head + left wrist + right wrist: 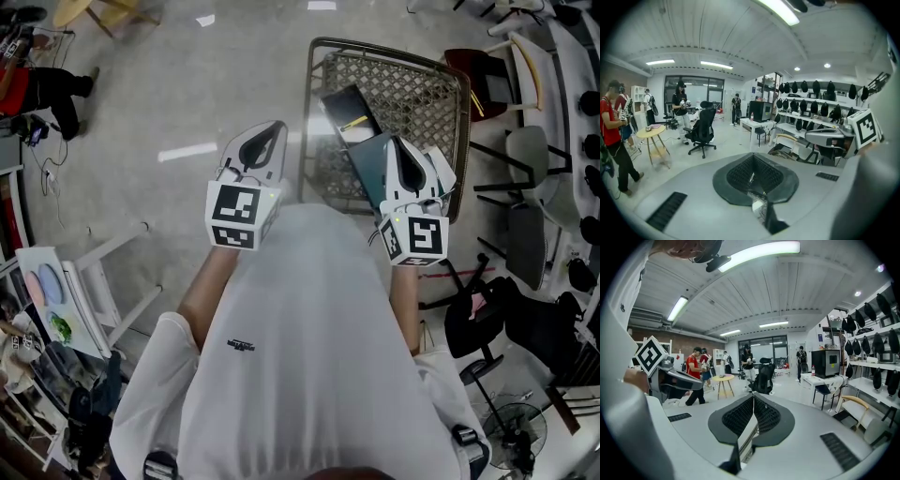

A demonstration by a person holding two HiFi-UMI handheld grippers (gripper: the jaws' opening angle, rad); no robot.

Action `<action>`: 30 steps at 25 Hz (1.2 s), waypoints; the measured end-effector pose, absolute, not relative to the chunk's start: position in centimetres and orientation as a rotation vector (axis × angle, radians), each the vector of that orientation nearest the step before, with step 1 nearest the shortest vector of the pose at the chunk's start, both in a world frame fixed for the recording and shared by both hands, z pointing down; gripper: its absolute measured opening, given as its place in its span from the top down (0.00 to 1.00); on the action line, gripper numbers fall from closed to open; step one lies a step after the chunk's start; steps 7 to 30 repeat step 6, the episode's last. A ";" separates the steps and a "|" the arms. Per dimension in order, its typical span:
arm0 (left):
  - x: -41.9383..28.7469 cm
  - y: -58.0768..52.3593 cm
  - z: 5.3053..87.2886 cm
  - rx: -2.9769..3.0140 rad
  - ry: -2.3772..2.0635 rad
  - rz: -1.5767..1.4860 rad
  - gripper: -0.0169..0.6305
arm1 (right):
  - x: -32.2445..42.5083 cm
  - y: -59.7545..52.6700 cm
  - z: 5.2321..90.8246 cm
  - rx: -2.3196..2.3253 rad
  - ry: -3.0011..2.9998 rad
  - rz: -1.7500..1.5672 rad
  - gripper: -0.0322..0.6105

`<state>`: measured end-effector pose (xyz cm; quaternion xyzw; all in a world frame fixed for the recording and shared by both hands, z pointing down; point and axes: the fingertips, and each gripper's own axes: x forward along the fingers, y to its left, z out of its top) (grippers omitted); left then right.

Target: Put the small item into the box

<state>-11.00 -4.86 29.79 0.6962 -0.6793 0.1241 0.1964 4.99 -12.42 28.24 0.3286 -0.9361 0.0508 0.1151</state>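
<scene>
Workshop floor (187, 84) below, left tongs (753, 161) clamped on small item (758, 205), right tongs (753, 397) gripping box (368, 164) edge

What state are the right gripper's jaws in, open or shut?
Shut. In the right gripper view the right gripper pinches a thin flat panel edge-on, jaws pressed against both its faces.

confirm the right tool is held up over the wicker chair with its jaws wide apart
No: the right tool is held up over the wicker chair, but its jaws are closed together, not wide apart, as the right gripper view shows.
</scene>
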 end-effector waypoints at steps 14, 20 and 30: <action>-10.3 -5.1 30.5 1.955 -1.879 0.353 0.97 | 5.7 -12.4 28.8 0.979 -2.729 0.165 0.95; -10.3 -5.1 30.5 1.955 -1.879 0.353 0.97 | 5.7 -12.4 28.8 0.979 -2.729 0.165 0.95; -10.3 -5.1 30.5 1.955 -1.879 0.353 0.97 | 5.7 -12.4 28.8 0.979 -2.729 0.165 0.95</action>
